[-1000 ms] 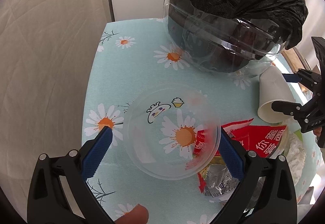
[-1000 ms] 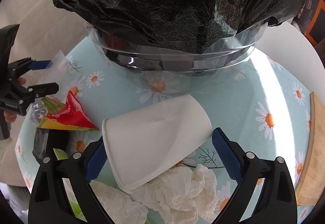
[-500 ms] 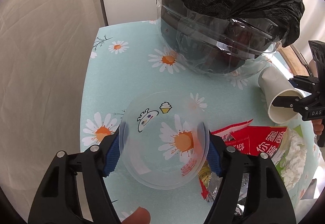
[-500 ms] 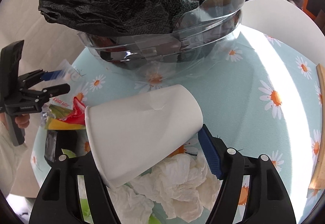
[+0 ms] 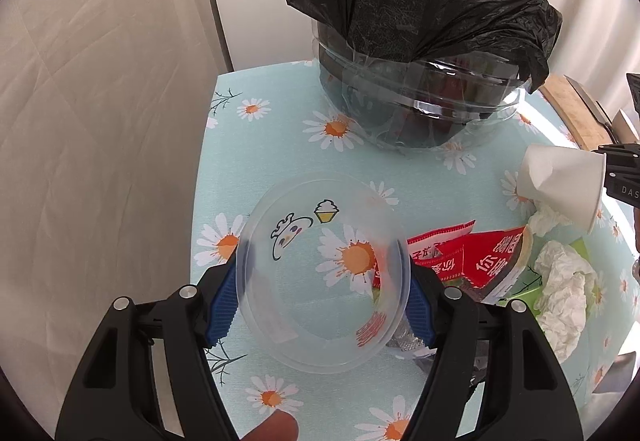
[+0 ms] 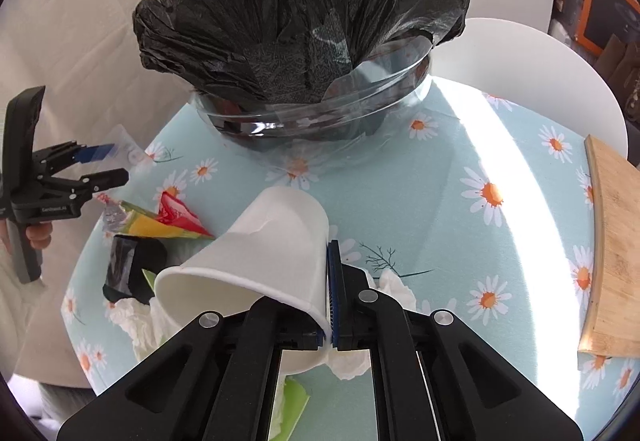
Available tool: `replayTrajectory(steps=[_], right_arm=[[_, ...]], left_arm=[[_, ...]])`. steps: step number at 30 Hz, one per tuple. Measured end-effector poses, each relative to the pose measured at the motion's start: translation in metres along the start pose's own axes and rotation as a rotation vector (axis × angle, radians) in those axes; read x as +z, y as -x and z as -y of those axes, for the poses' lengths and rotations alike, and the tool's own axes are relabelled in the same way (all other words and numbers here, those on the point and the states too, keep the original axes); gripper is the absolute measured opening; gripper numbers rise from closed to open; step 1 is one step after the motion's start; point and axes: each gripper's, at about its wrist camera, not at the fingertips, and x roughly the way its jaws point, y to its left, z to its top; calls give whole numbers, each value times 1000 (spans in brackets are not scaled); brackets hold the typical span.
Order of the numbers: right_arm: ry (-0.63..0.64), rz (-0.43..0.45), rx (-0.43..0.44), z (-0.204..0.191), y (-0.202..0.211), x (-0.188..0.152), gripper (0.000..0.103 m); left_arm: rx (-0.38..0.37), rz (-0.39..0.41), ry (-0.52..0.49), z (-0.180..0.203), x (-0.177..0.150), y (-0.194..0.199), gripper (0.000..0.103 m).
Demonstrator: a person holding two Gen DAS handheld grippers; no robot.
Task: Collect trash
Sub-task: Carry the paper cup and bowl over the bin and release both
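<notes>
My left gripper (image 5: 320, 275) is shut on a clear plastic bowl (image 5: 320, 225) printed with a small cartoon; both blue pads press on its rim, just above the daisy tablecloth (image 5: 260, 145). My right gripper (image 6: 329, 289) is shut on the wall of a white paper cup (image 6: 256, 253), pinching it flat near the rim; the cup hangs tilted, mouth toward the left. That cup (image 5: 560, 181) also shows at the right of the left wrist view. A clear bin lined with a black bag (image 5: 420, 41) (image 6: 304, 41) stands at the back of the table.
Red snack wrappers (image 5: 460, 257) (image 6: 176, 217), crumpled white tissues (image 5: 564, 281) (image 6: 140, 321), a black packet (image 6: 132, 265) and green scraps lie between the grippers. A wooden board (image 6: 612, 241) lies at the right edge. A curtain (image 5: 100, 121) hangs left of the table.
The left gripper's jaws closed onto the clear bowl and raised it slightly. The right gripper's jaws closed on the paper cup's wall and lifted it off the tissues, tilting it.
</notes>
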Motion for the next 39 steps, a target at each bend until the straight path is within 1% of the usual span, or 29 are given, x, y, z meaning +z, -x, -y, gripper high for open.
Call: replayTrajectory(steps=[3,6,8,10,13,19,21,23,27,30,35,39], right_arm=[[-8,10,-12,3,13,-2,2],[-17,36,1,8,26,-9,2],[-61,39,51,16,34,-11,2],[-87,42,67,26,41,-12,2],[-123,45,61,35,48,-13,3],[-174,95,53,43,70,-16,3],[-182,118,39,44,78,-16,3],[-192,141,46,46,89,-14,3],[-173,186,22,46,110,-8,3],[-169,213,22,48,124,-1,3],[-158,247,-3,50,138,15,3],[-144,272,-2,48,146,31,3]], left_arm=[[10,16,3,5,-2,18,69],[26,39,-13,12,-5,36,69],[37,46,-21,15,-5,44,69],[46,56,-27,19,-5,55,69],[54,72,-30,24,-4,68,69],[56,91,-63,34,4,90,69],[52,104,-74,36,10,95,69],[53,117,-95,39,14,102,69],[67,132,-116,43,29,110,69],[69,142,-143,49,41,115,69],[38,173,-177,58,62,119,70],[25,185,-203,64,79,115,70]])
